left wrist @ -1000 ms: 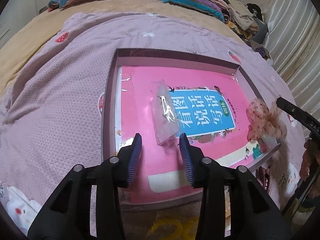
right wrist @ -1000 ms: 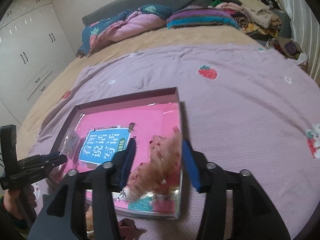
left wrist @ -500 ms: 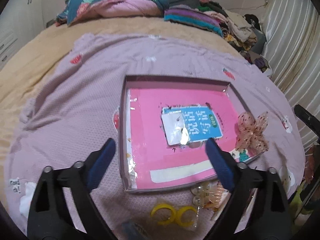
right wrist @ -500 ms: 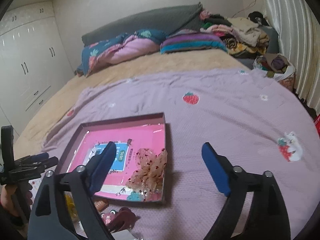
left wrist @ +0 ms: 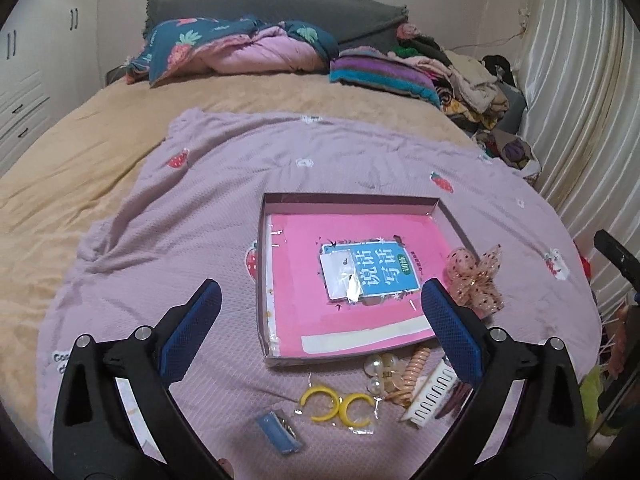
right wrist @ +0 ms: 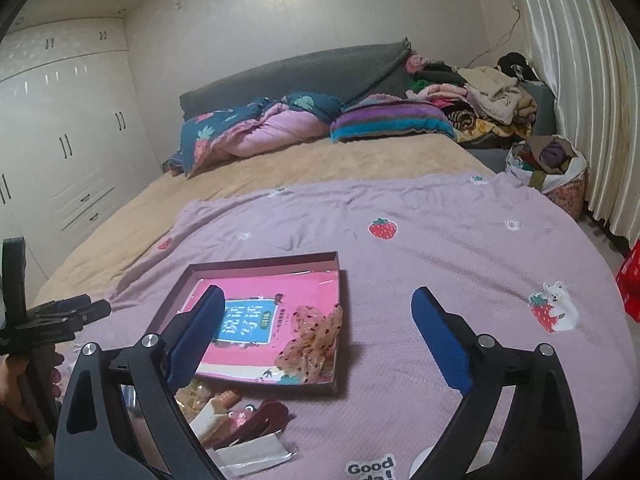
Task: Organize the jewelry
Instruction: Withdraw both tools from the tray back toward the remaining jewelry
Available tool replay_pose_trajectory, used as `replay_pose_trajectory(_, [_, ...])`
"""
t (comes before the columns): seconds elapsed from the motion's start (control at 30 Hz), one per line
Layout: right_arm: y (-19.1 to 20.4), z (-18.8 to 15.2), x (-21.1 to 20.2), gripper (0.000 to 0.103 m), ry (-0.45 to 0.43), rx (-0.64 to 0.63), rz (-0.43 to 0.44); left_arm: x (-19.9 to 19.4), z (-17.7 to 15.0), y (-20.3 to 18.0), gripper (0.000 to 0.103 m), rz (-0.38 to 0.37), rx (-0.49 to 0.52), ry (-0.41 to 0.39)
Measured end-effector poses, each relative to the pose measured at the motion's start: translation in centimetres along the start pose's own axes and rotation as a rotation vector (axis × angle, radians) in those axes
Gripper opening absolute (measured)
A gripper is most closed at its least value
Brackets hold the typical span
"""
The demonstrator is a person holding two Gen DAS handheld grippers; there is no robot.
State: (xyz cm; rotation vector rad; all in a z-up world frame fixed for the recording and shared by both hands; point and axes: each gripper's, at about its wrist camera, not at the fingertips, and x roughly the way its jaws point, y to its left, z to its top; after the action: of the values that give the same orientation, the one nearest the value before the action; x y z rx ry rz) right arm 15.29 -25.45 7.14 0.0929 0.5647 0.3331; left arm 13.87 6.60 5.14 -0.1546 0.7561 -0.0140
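Observation:
A shallow box (left wrist: pixel 264 280) with a pink book inside lies on the purple blanket. A small clear jewelry bag (left wrist: pixel 340 276) rests on the book's blue label. A dotted lace bow (left wrist: pixel 476 280) sits on the box's right rim, also seen as the bow (right wrist: pixel 316 340) in the right wrist view. My left gripper (left wrist: pixel 320 292) hovers above and short of the box, jaws opening wide with nothing between them. My right gripper (right wrist: pixel 318 300) hangs over the box's (right wrist: pixel 260 264) near corner, jaws opening, nothing held.
Loose pieces lie on the blanket before the box: yellow hoop earrings (left wrist: pixel 336 406), a blue clip (left wrist: pixel 278 436), pearl pieces (left wrist: pixel 378 368), a coiled hair tie (left wrist: pixel 416 368), a white comb (left wrist: pixel 430 400). A dark red clip (right wrist: pixel 264 416) and silver packet (right wrist: pixel 256 456) lie nearby. Bedding is piled far back.
Both grippers opened wide and drew back and up from the box. The clear bag now lies flat on the book, and the lace bow stays on the box's rim.

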Motion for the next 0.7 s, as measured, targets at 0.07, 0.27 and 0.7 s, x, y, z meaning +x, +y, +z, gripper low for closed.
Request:
replay_pose_trajectory(0.07, [0.3, -0.1, -0.6, 0.094, -0.006, -0.006, 0.007, -0.7, -0.1, 0.0, 0.094, 0.002, -0.001, -0.007])
replay_pose_trajectory(0.27, [0.9, -0.8, -1.9, 0.094, -0.010, -0.021, 0.017, -2.6, -0.7, 0.0, 0.094, -0.006, -0.005, -0.035])
replay_pose_trajectory(0.7, [3.3, -3.3, -4.1, 0.097, 0.001, -0.089, 0.046, -4.8, -2.6, -0.1, 0.094, -0.011, -0.005, -0.054])
